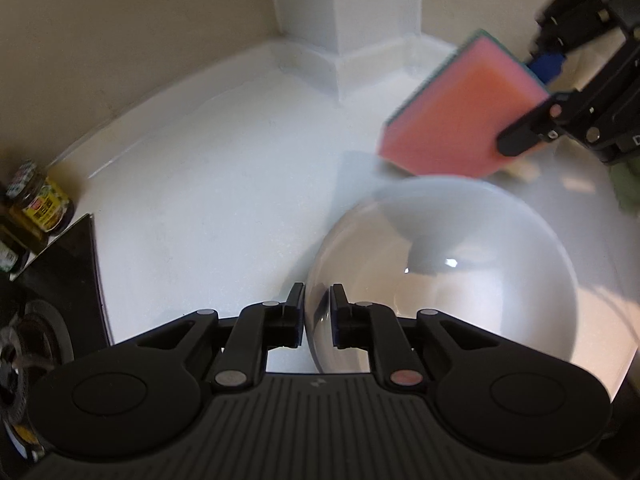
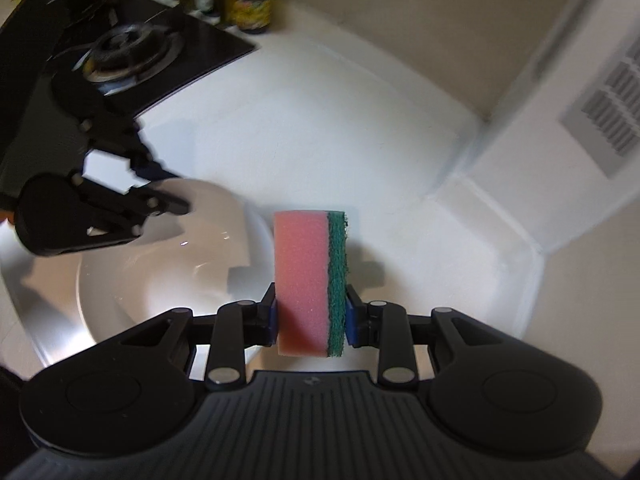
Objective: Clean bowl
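The glazed white bowl (image 1: 460, 280), judged rigid, slippery and breakable, is pinched at its near rim by the left gripper (image 1: 317, 312) on the white worktop (image 1: 224, 184), while the soft, light sponge (image 2: 310, 284) is clamped in the right gripper (image 2: 312, 316) just beside the bowl.
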